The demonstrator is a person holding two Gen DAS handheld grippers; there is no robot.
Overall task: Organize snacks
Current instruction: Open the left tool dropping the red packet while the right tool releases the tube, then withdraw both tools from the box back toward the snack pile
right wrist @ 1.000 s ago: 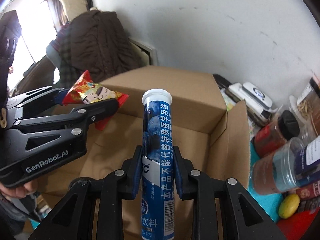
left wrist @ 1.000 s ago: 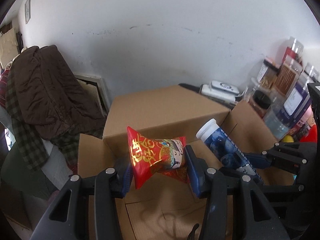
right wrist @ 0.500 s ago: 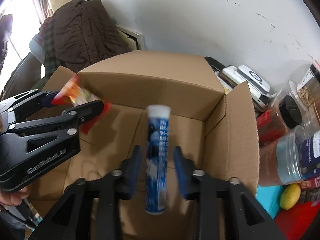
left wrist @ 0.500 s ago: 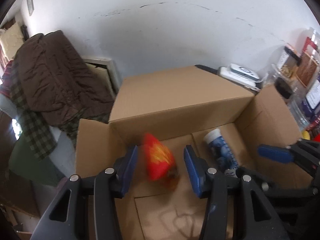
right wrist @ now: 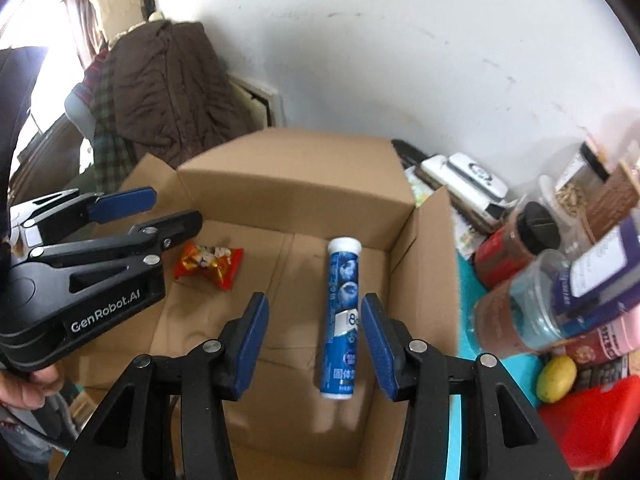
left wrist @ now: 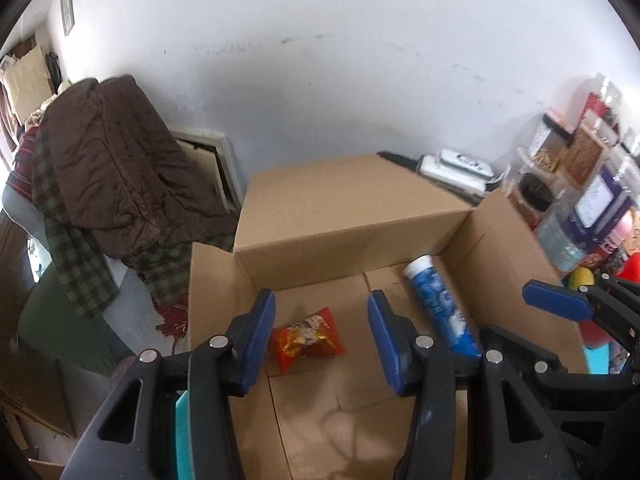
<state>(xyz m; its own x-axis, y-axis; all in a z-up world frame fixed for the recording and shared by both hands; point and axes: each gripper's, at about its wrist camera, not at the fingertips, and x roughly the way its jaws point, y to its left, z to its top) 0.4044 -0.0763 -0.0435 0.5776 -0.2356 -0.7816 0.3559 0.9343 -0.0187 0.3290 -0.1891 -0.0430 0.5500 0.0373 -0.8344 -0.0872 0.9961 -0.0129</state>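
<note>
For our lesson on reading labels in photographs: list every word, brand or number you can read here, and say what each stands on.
"GenRobot.AI": white lettering on the side of the left gripper, seen from the right wrist view.
"8": on a white band of the blue tube; the Chinese characters below it are too blurred to read.
Red snack packet: gold print, unreadable.
Jars beside the cardboard box: labels too blurred.
</note>
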